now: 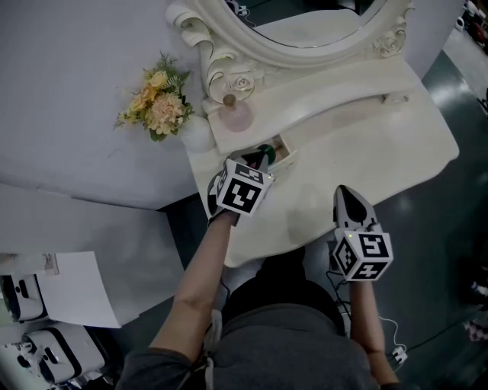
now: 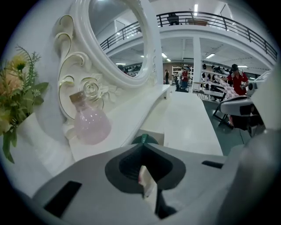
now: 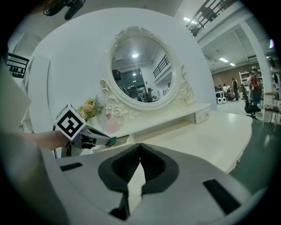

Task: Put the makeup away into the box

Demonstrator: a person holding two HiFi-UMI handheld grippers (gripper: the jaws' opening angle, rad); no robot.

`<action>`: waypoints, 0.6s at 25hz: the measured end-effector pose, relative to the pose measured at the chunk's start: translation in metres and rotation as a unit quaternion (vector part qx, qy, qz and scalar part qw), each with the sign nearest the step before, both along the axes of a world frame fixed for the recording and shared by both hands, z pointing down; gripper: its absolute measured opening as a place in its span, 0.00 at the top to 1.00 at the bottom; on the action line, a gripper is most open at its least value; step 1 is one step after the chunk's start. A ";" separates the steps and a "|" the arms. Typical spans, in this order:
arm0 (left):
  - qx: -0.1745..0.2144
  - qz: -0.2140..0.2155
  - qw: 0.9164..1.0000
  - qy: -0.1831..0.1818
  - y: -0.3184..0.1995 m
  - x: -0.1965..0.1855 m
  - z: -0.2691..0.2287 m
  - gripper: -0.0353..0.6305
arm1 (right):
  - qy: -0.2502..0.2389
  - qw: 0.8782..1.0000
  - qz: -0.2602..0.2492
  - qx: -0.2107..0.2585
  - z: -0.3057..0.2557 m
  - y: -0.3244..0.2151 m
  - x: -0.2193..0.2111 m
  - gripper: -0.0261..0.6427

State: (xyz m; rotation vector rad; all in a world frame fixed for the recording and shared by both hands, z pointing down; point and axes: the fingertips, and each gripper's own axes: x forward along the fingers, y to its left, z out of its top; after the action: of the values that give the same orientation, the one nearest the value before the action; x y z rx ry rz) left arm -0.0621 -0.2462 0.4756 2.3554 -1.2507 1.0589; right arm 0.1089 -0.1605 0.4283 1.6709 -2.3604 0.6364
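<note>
A small dark green makeup item (image 1: pixel 263 151) sits pinched at the tips of my left gripper (image 1: pixel 259 160), which is shut on it. It hangs right at the mouth of the small open drawer box (image 1: pixel 284 149) in the vanity's raised shelf. In the left gripper view only the green top (image 2: pixel 147 139) shows past the closed jaws. From the right gripper view the item (image 3: pixel 112 141) shows at the left gripper's tip. My right gripper (image 1: pixel 342 192) hovers over the tabletop's front right, shut, with nothing in it; its tips (image 3: pixel 140 146) meet.
A pink round bottle (image 1: pixel 237 115) stands on the shelf just left of the drawer, below the oval mirror (image 1: pixel 305 23). A vase of flowers (image 1: pixel 156 103) stands off the vanity's left end. The white vanity tabletop (image 1: pixel 366 145) stretches to the right.
</note>
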 end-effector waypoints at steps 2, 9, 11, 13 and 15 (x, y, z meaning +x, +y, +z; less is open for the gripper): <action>-0.007 -0.003 1.000 -0.004 -0.001 -0.001 0.004 0.94 | 0.000 1.000 0.003 -0.001 0.001 -0.001 0.002 0.95; -0.027 -0.001 0.999 -0.019 -0.004 0.002 0.017 0.94 | 0.001 1.000 0.010 -0.006 0.005 -0.003 0.010 0.96; -0.029 -0.003 0.999 -0.022 -0.004 0.002 0.020 0.94 | 0.001 1.000 0.012 -0.007 0.006 -0.003 0.013 0.96; -0.030 -0.004 0.999 -0.026 -0.005 0.002 0.022 0.94 | 0.001 1.000 0.014 -0.008 0.006 -0.004 0.014 0.95; -0.032 -0.004 0.999 -0.027 -0.005 0.002 0.023 0.94 | 0.000 1.000 0.015 -0.009 0.007 -0.004 0.016 0.95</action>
State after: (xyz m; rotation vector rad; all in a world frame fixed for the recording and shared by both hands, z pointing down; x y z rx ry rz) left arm -0.0603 -0.2514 0.4983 2.2872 -1.2248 1.1509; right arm 0.1245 -0.1643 0.4349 1.7018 -2.3270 0.6588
